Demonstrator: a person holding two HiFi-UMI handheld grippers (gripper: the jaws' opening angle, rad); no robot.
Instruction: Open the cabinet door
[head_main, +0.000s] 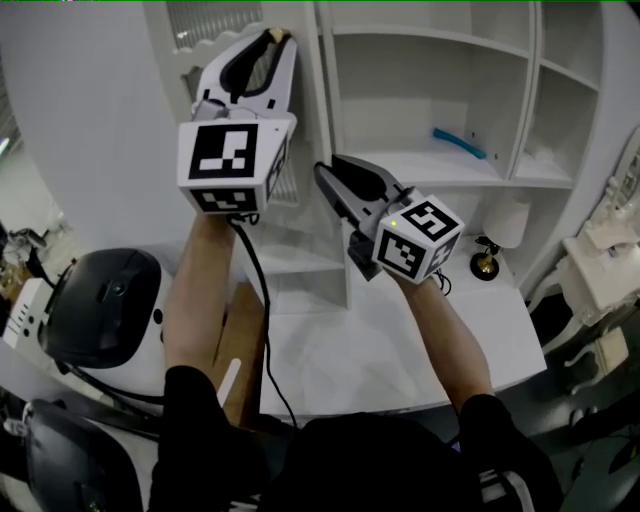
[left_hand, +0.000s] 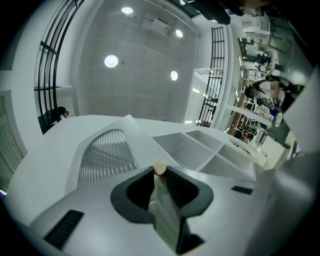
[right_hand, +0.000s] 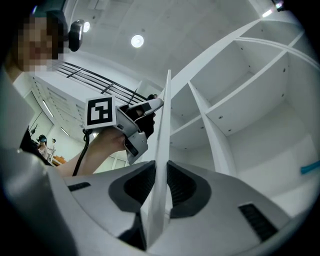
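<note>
Head view: ribbed white cabinet door (head_main: 215, 25) (thin-edged)

We can read no words, numbers or brand names in any view. The only signs are black-and-white square markers, on the faces of the left cube (head_main: 230, 165) behind the left gripper (head_main: 272, 38) and of the right cube (head_main: 418, 238) behind the right gripper (head_main: 324, 170). One marker of the left cube also shows in the right gripper view, up and left of that gripper's jaws; all are block patterns, not letters.
</note>
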